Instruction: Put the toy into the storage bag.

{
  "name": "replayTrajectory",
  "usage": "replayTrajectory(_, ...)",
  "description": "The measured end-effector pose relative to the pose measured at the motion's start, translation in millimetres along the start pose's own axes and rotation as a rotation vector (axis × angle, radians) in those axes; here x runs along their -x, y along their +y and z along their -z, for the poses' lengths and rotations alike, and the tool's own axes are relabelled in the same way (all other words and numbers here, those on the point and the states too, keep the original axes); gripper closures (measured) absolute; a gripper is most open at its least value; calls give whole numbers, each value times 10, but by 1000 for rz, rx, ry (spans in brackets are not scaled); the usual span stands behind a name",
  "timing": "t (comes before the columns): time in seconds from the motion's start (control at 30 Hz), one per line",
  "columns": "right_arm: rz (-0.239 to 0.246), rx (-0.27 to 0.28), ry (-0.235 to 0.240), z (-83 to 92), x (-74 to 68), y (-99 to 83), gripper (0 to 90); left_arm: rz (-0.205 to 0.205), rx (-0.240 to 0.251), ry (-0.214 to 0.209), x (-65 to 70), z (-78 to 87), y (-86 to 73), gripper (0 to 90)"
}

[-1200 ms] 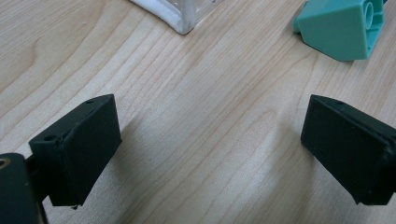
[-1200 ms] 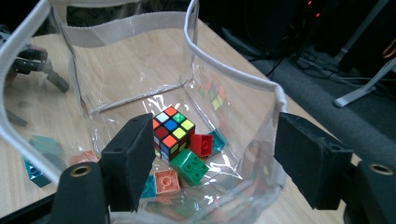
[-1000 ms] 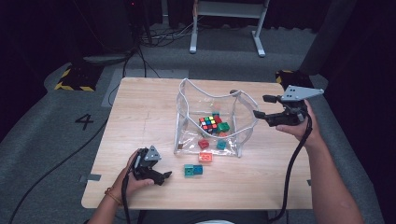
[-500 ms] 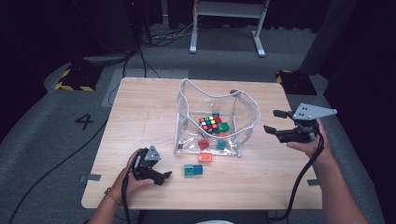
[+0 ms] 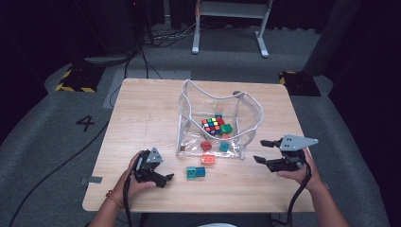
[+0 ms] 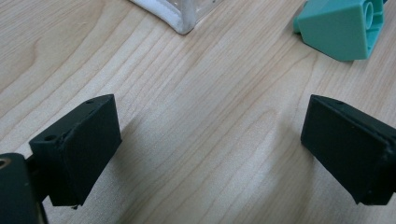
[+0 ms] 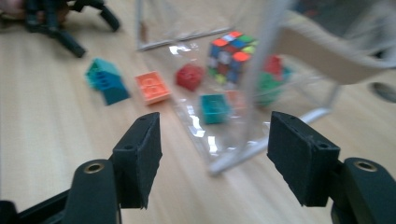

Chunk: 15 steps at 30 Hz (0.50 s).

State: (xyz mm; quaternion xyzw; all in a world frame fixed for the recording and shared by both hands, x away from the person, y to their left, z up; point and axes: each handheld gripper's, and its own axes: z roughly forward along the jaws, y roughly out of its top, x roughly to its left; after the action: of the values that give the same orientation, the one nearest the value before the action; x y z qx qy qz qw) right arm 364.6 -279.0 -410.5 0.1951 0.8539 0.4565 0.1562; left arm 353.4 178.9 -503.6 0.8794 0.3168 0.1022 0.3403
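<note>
We see the clear bag (image 5: 215, 120) just ahead of our right tongs (image 5: 263, 150), whose jaws have just been closing on nothing. Our left tongs (image 5: 166, 178) rest apart on the desk (image 5: 142, 109), a teal block (image 5: 196, 172) beside them.

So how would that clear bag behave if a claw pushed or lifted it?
The clear bag would probably flop: its thin walls sag between white-piped edges. It likely slides easily on the smooth table, and the cube inside would shift.

Clear bag (image 5: 246, 118) blocks centre; bare table (image 5: 142, 113) left.
</note>
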Motion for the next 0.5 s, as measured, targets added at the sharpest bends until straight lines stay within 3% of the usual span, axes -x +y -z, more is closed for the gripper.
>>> replayTrajectory(0.2,39,-19,105,-383,-237,-61,396,1,-1,-1,0,1,0,50)
replayTrajectory(0.27,51,-49,131,-534,-312,-44,424,0,-4,-2,-1,3,1,50)
replayTrajectory(0.33,105,-75,153,-677,-346,-16,432,-1,-3,0,-1,3,1,50)
replayTrajectory(0.4,72,-92,163,-793,-381,14,441,0,-1,0,0,2,1,50)
replayTrajectory(0.5,69,-78,169,-952,-372,52,463,0,-2,-2,-1,1,1,50)
